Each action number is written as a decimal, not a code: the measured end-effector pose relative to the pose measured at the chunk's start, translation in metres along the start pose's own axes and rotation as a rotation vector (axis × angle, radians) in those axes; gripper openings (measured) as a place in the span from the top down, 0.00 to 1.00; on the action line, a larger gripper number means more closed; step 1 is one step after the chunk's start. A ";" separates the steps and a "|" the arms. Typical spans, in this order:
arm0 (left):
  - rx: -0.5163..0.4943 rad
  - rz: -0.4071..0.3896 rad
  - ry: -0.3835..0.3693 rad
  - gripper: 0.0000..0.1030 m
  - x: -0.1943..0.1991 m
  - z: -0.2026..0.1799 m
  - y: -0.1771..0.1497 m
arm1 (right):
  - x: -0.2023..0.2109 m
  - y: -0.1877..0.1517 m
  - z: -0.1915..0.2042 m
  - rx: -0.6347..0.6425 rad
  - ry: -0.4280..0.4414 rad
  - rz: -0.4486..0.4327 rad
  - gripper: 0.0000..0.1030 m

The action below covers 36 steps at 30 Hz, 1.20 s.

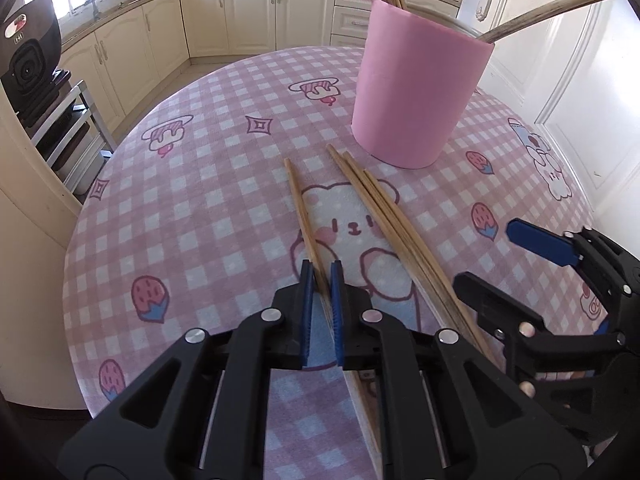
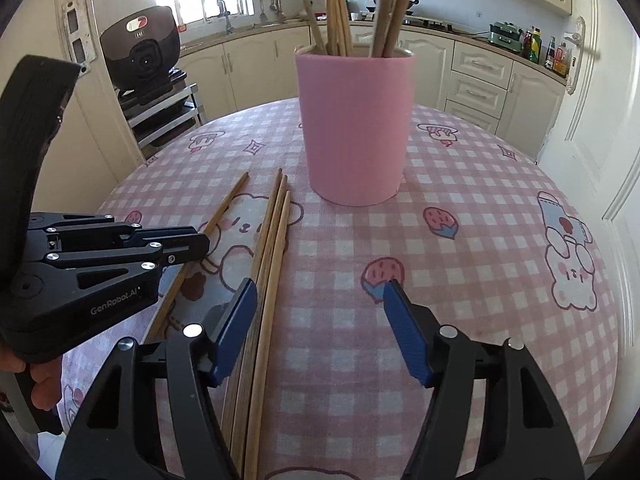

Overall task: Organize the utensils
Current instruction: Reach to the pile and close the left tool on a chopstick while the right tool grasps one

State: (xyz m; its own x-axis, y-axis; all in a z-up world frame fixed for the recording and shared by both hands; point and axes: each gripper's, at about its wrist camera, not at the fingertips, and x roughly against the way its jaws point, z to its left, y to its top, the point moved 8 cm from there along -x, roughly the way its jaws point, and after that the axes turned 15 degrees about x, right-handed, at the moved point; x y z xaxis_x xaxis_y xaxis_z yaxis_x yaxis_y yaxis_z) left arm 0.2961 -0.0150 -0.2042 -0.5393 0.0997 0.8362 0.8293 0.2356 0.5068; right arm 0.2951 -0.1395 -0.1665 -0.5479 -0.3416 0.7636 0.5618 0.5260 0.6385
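A pink holder (image 1: 420,92) stands upright on the checked table with several chopsticks in it; it also shows in the right wrist view (image 2: 356,128). One lone chopstick (image 1: 302,216) lies on the cloth, and my left gripper (image 1: 322,276) is shut on it. Three more chopsticks (image 1: 384,216) lie side by side to its right. In the right wrist view the lone chopstick (image 2: 226,204) and the bundle (image 2: 272,240) lie left of centre. My right gripper (image 2: 320,296) is open and empty, its left finger beside the bundle.
The round table (image 2: 480,240) has a pink checked cloth with cartoon prints. Its edge curves near on the left and right. A black appliance (image 2: 140,48) on a rack stands beyond the left edge. Kitchen cabinets (image 1: 260,12) line the back.
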 end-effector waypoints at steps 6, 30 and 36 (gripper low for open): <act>-0.007 -0.015 -0.017 0.92 0.003 0.007 -0.004 | -0.011 0.003 0.004 0.023 -0.039 0.033 0.51; 0.011 0.067 -0.040 0.91 -0.010 0.006 0.013 | -0.030 0.037 0.022 0.009 0.071 0.090 0.81; 0.009 0.067 -0.036 0.91 -0.009 0.011 0.012 | -0.034 0.032 0.015 -0.005 0.059 0.111 0.81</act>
State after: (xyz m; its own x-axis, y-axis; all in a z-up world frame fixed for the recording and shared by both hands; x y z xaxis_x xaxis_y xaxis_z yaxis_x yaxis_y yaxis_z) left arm 0.3087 -0.0021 -0.2081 -0.4875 0.1507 0.8600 0.8625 0.2359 0.4476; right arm 0.3224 -0.0996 -0.1738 -0.4448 -0.3268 0.8339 0.6201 0.5595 0.5500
